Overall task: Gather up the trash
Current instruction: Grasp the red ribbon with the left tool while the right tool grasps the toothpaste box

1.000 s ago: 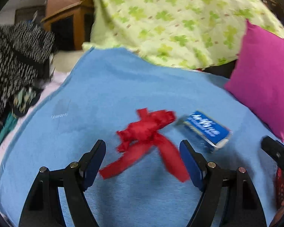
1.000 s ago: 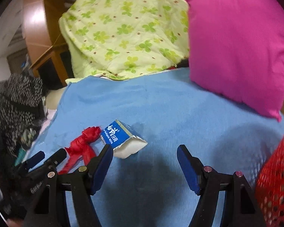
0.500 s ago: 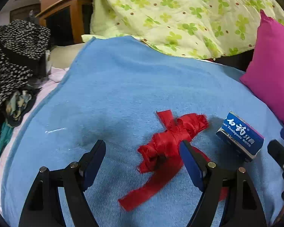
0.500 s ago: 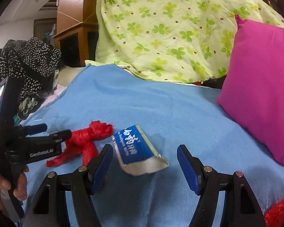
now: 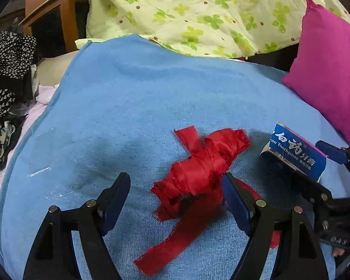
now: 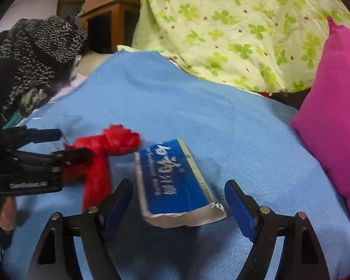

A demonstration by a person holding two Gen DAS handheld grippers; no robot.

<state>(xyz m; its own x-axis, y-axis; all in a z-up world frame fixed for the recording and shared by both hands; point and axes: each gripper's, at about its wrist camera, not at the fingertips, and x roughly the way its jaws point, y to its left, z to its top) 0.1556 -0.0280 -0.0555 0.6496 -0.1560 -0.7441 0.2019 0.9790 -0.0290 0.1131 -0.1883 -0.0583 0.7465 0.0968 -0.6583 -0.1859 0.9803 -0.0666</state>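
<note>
A crumpled red ribbon (image 5: 198,170) lies on the blue blanket (image 5: 151,98). My left gripper (image 5: 175,184) is open around it, and the bundle sits close to the right finger (image 5: 235,200). A blue toothpaste box (image 6: 175,177), torn at its near end, lies just right of the ribbon (image 6: 114,142). My right gripper (image 6: 178,186) straddles the box with its jaws opening, and the pads stand clear of its sides. The left wrist view shows the box (image 5: 296,151) with the right gripper (image 5: 310,161) around it. The right wrist view shows the left gripper (image 6: 65,144) at the ribbon.
A magenta pillow (image 6: 333,121) rests on the blanket at the right. A green clover-print quilt (image 5: 198,11) is heaped at the back. Black-and-white speckled clothes (image 6: 39,46) pile up at the left beside a wooden cabinet (image 5: 58,11). A hand (image 6: 4,214) holds the left gripper.
Both grippers moved forward and down. The ribbon now lies between the left fingers and the box between the right ones. The right jaws stand wider than before.
</note>
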